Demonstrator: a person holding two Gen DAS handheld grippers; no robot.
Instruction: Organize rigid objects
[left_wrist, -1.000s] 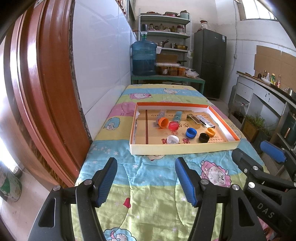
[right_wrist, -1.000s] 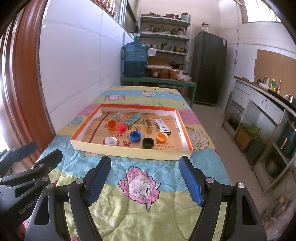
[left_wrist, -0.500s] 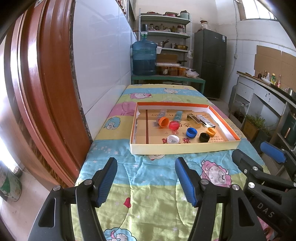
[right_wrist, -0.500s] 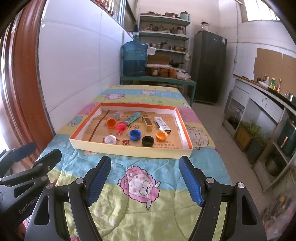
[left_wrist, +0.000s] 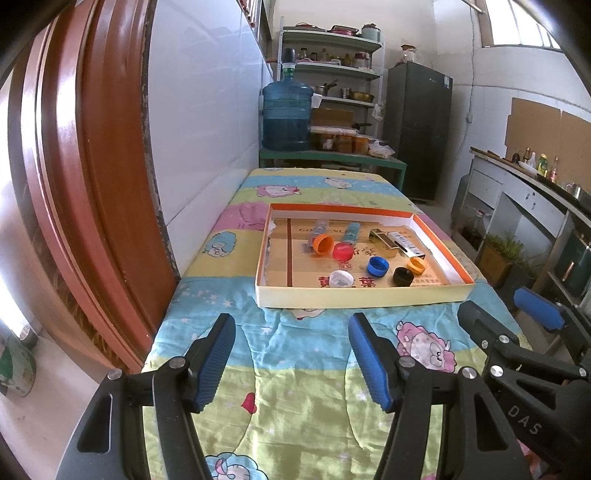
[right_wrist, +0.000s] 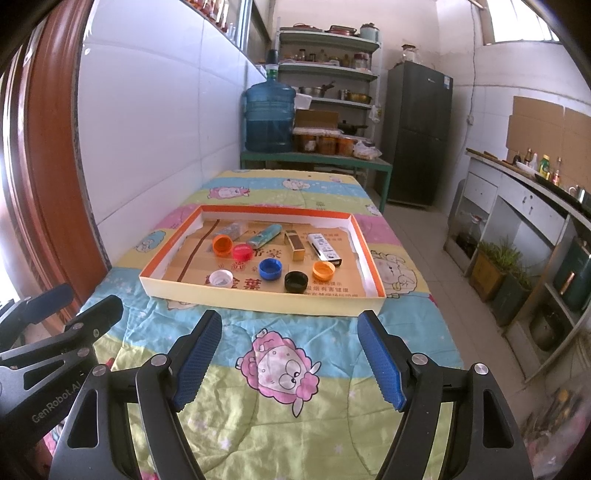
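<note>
Overall: a shallow tray (right_wrist: 258, 295) sits on a quilt (right_wrist: 295, 406), ahead of both grippers.
Left gripper (left_wrist: 291, 354): jaws spread wide, holding nothing, poised above the quilt short of the tray's near wall.
Right gripper (right_wrist: 288, 350): jaws spread wide, holding nothing, also above the quilt short of the tray's near wall.
White cap (right_wrist: 221, 278): inside the tray, close to its near wall, toward the left.
Blue cap (right_wrist: 270, 269): inside the tray, right of the white cap.
Black cap (right_wrist: 296, 281): inside the tray, just right of the blue cap, near the front wall.
Small orange cap (right_wrist: 323, 270): inside the tray, right of the black cap.
Big orange cap (right_wrist: 222, 244): inside the tray, left of centre, tipped on its side.
Red cap (right_wrist: 242, 252): touching or just beside the big orange cap, on its right.
Clear tube (right_wrist: 232, 229): lying behind the big orange cap, near the tray's far wall.
Teal tube (right_wrist: 265, 235): lying at a slant behind the red cap.
Gold box (right_wrist: 295, 245): lying in the tray's middle, right of the teal tube.
White box (right_wrist: 325, 249): lying right of the gold box, toward the tray's right wall.
Jug (right_wrist: 269, 117): blue, on a green bench beyond the tray's far end.
</note>
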